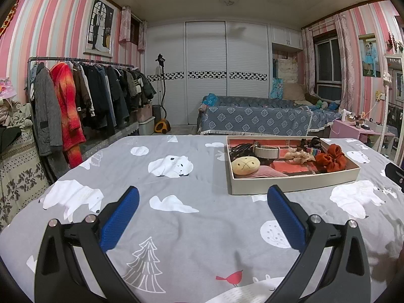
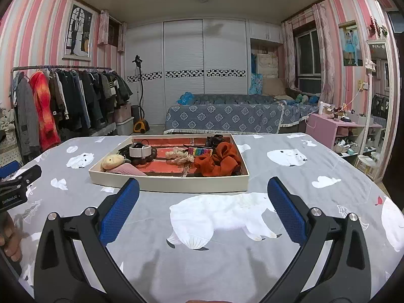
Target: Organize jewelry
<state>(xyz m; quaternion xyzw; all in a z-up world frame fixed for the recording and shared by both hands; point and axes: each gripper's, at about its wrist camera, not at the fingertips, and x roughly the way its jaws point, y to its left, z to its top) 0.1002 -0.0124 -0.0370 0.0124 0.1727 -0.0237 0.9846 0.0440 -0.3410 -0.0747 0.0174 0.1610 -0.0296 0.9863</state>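
A shallow cream tray [image 1: 290, 185] [image 2: 171, 185] with a red lining lies on the grey polar-bear cloth. It holds a rust scrunchie [image 1: 330, 160] [image 2: 218, 162], a cream scrunchie [image 1: 299, 155] [image 2: 178, 157], a rainbow clip [image 2: 203, 151], a white band [image 1: 267, 151] [image 2: 140, 150], a yellow plush piece [image 1: 245, 165] [image 2: 112, 162], dark beads [image 2: 144, 160] and a pink cloth [image 1: 269, 171]. My left gripper [image 1: 203, 194] is open, low over the cloth, left of and nearer than the tray. My right gripper [image 2: 203, 186] is open, just short of the tray's near wall. Nothing sits between either pair of fingers.
The grey table cloth [image 1: 176, 227] [image 2: 227, 252] stretches around the tray. The left gripper body [image 2: 17, 184] and a hand [image 2: 10, 237] show at the left of the right view. Behind are a clothes rack [image 1: 83, 93], a bed [image 1: 252, 118] and a pink shelf [image 2: 338, 128].
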